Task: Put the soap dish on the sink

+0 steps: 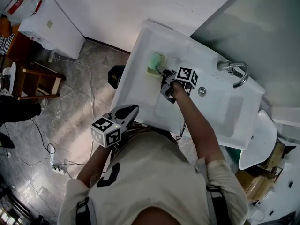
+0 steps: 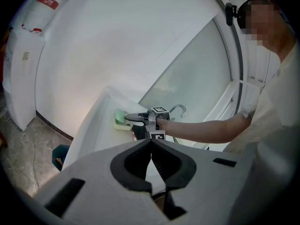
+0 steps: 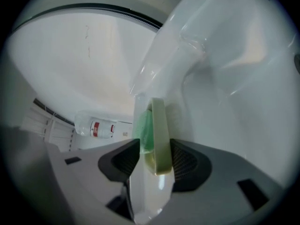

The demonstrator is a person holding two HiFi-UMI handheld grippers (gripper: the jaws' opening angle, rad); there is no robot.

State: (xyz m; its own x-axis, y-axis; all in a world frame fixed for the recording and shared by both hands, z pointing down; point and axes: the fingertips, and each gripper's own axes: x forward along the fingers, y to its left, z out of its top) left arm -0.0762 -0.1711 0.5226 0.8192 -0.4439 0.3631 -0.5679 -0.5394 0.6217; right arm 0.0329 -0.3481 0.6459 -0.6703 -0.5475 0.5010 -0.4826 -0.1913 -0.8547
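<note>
Two grippers show. The right gripper point(image 1: 164, 73) reaches across the sink point(image 1: 138, 55) with its jaws partly spread. The soap dish point(image 3: 161, 135) stands between the pads, one pad close against the dish's side and the other clear of it, so nothing is pinched. The dish sits on the sink's flat rim at a corner, well apart from the tap point(image 1: 235, 72), and it holds a green soap bar point(image 3: 145, 130). The left gripper point(image 2: 151, 142) hangs back near the sink's front edge, its jaws pressed together at the tips with nothing between them.
</note>
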